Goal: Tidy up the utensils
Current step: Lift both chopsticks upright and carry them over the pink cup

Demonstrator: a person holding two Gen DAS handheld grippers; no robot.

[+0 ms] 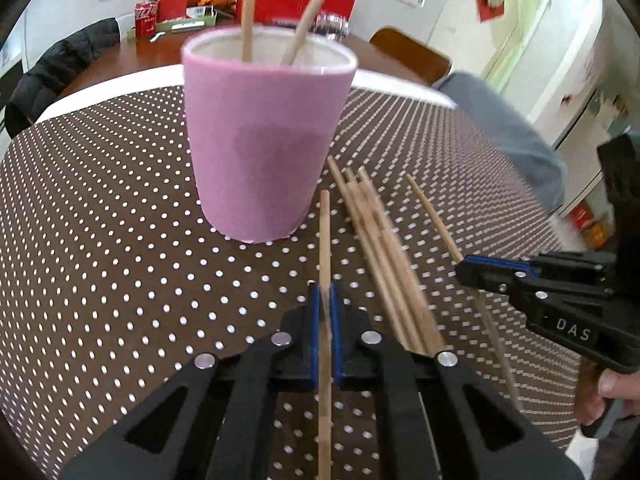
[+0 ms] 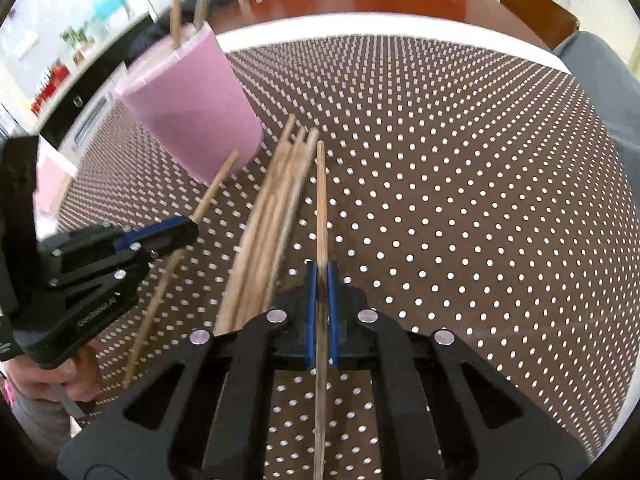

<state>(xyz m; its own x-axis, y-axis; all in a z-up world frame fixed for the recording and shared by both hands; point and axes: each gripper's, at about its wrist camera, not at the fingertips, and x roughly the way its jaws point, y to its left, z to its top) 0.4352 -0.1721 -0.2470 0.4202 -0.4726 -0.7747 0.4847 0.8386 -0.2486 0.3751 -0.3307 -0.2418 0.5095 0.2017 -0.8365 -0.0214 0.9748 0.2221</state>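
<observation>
**Two chopsticks gripped, one per hand, beside the pink cup**

On the dotted table [image 1: 100, 240], going left to right in the left wrist view, the pink cup [image 1: 264, 140] stands at about eleven o'clock from the left gripper [image 1: 325, 300], with two chopsticks already upright inside it. Straight ahead at twelve o'clock, a single chopstick [image 1: 325, 232] runs between the blue pads; the jaws are narrowed onto it and hold it around its middle, its far tip just beside the cup's base. At one o'clock lies a loose bundle of chopsticks [image 1: 372, 224], still on the table. At three o'clock the right gripper [image 1: 466, 266] comes in from the side, its jaws pinched on another chopstick [image 1: 430, 212] that slants toward the bundle.

The right wrist view confirms it: that right gripper [image 2: 322, 280] has its jaws closed on the stick [image 2: 321, 200], with the bundle [image 2: 276, 200] at eleven o'clock and the cup [image 2: 192, 108] at ten.

These sticks look light, stiff and smooth, likely wooden, so they may pivot or slip in a narrow pinch. A mid-length hold seems sensible for balance; the cup looks light too, and a stick's tip knocking its rim could tip it.
</observation>
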